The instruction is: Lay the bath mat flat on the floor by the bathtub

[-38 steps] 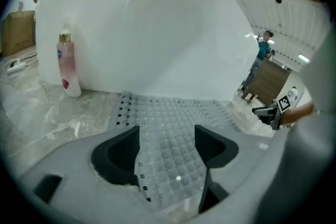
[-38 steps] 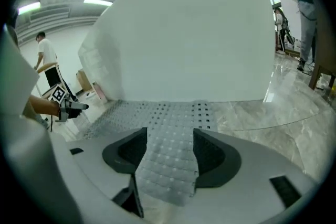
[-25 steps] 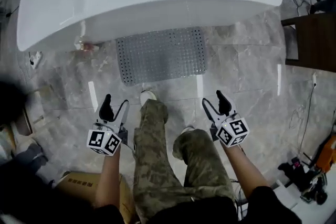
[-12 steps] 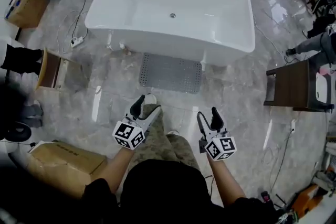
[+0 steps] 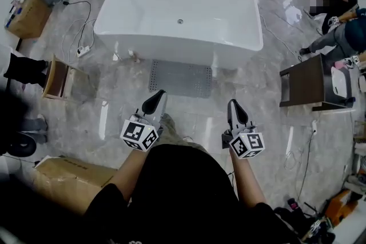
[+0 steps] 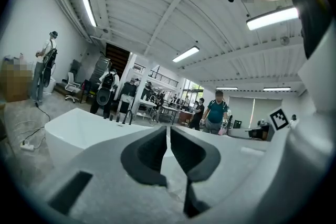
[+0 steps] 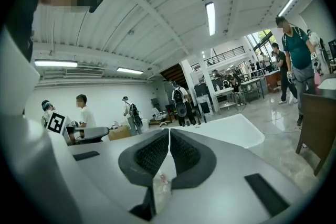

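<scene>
The grey perforated bath mat point(image 5: 180, 78) lies flat on the marble floor against the near side of the white bathtub point(image 5: 177, 20). Both grippers hang in the air on my side of the mat, apart from it. My left gripper point(image 5: 154, 103) is closing, its jaws almost together with nothing between them. My right gripper point(image 5: 235, 111) is shut and empty. In the left gripper view the left gripper point(image 6: 168, 131) points over the bathtub point(image 6: 84, 131) at the room. In the right gripper view the right gripper point(image 7: 169, 134) also faces the bathtub point(image 7: 231, 131).
A dark wooden table point(image 5: 309, 86) stands to the right of the tub, and a small wooden box point(image 5: 57, 78) to its left. A cardboard box point(image 5: 68, 177) lies at the near left. Cables and a power strip point(image 5: 83, 50) run over the floor. People stand further back.
Both grippers' jaws have gone from wide open to together. The head view has risen and pulled back from the tub. The mat has stayed in place.
</scene>
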The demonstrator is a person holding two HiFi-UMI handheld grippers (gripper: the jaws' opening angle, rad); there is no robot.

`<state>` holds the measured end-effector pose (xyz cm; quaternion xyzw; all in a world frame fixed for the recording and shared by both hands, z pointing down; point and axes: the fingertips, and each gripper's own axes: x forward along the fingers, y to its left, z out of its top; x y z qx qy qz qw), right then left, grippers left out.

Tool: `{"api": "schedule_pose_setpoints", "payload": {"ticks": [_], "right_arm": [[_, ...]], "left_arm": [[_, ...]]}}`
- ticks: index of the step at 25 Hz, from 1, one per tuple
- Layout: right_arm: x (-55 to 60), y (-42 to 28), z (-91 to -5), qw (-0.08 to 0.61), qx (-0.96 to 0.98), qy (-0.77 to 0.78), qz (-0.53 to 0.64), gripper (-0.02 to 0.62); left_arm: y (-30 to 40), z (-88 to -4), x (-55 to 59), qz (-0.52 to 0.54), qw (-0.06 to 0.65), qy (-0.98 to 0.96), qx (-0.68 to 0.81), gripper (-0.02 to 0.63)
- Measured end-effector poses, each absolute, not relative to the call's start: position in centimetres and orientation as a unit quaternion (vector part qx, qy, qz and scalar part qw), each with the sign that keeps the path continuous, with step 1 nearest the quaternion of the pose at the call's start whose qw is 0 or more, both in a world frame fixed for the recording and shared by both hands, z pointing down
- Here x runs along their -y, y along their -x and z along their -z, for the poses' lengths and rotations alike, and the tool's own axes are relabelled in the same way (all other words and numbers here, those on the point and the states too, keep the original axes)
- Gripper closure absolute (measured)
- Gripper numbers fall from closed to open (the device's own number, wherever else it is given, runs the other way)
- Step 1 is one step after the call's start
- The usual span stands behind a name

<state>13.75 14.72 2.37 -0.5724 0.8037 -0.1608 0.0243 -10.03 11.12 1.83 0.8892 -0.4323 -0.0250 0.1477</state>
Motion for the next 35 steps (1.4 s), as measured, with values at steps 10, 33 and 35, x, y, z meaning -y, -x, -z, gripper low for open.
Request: {"api": "schedule_pose_setpoints", "payload": {"ticks": [10,33,35], "right_arm": [[-11.8,-15.0,4.3,-0.005,-0.813,0.579,0.062,0.581],[-17.3,-17.0,1.7,-0.026,-0.788,0.611,0.07,0.583],[-17.7,-17.6,1.5,-0.028,-0.786,0.614,0.069,0.583]], "left_arm": [[11.4,1.7,-10.0,0.023,0.103,-0.876,0.47,0.589],[9.6,-0.5,-15.1,-0.012,0.104,-0.873,0.477,0.589],[9.0,-0.5,-15.0,-0.013,0.1,-0.871,0.48,0.589]]}}
